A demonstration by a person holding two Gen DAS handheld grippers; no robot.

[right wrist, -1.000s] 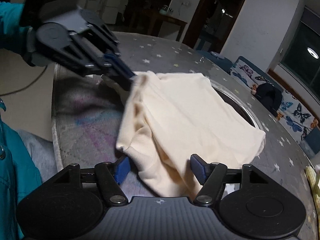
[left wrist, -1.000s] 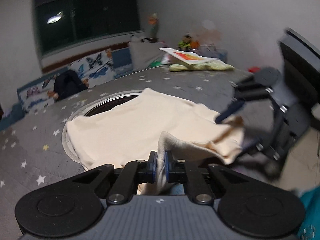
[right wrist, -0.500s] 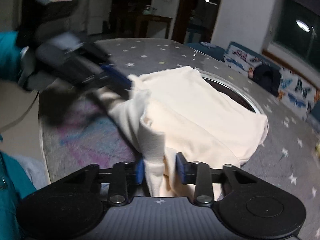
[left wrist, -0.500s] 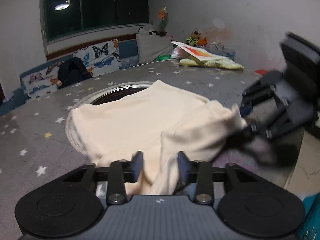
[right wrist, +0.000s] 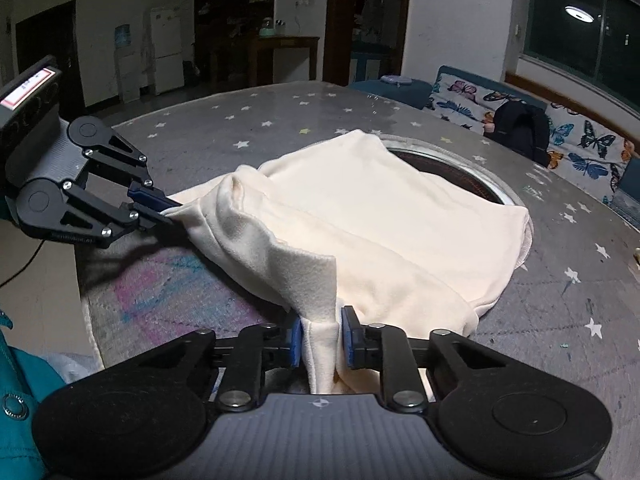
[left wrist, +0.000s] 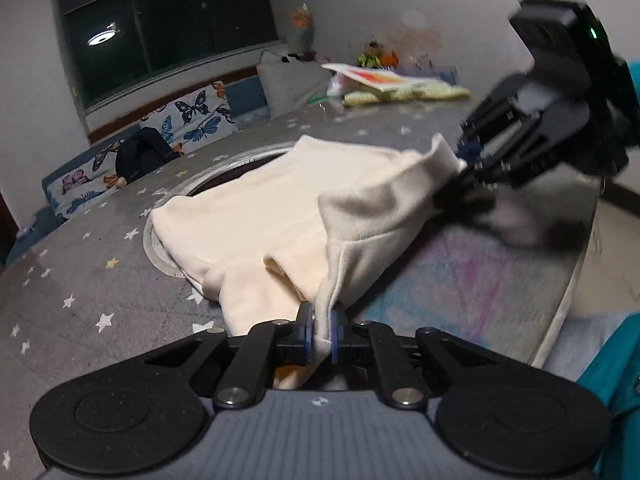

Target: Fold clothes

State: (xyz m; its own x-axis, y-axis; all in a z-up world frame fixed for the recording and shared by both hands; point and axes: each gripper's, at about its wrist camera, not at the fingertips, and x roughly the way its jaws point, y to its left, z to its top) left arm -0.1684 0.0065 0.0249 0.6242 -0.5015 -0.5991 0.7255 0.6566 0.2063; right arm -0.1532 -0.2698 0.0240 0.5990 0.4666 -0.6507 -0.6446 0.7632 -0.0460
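A cream fleece garment (left wrist: 280,208) lies folded on the grey star-patterned table (left wrist: 80,280), partly over a round recess. It also shows in the right wrist view (right wrist: 380,216). My left gripper (left wrist: 319,334) is shut on the garment's near edge and lifts it slightly; it also shows in the right wrist view (right wrist: 166,210). My right gripper (right wrist: 320,338) is shut on another corner of the near edge; in the left wrist view it (left wrist: 466,164) pinches that raised corner. The cloth stretches between the two grippers above the table.
A round metal-rimmed recess (right wrist: 460,172) sits in the table's middle under the garment. A butterfly-print bench (left wrist: 160,132) with a black bag (right wrist: 520,128) runs behind. Paper and toys (left wrist: 384,80) lie at the far side. The table edge (left wrist: 568,292) is close to me.
Both grippers have closed on the garment's near edge and moved apart, raising and stretching the cloth between them. Half a second ago the left jaws were open around the fabric.
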